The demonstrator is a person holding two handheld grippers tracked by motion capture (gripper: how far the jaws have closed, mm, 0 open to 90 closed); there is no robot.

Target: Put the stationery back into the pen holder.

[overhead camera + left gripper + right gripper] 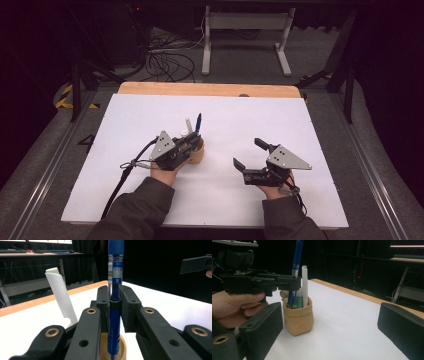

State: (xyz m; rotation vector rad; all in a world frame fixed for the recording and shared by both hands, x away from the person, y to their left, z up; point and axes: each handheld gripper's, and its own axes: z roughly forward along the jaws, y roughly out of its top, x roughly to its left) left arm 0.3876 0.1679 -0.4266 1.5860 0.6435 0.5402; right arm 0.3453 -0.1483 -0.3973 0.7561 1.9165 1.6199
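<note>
Left gripper [196, 134] clamped on blue pen [115, 315], upright, tip inside tan pouch [298, 316] on counter [150, 115]. White marker [305, 286] also in pouch. Pen not released; judged insertion or removal, cannot tell. Right gripper [248, 152] wide, empty, well apart.

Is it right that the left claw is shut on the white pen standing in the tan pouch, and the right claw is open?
Not quite: the left claw is shut on the blue pen, as the left gripper view shows. The white pen stands free in the tan pouch. The right claw is open.
</note>
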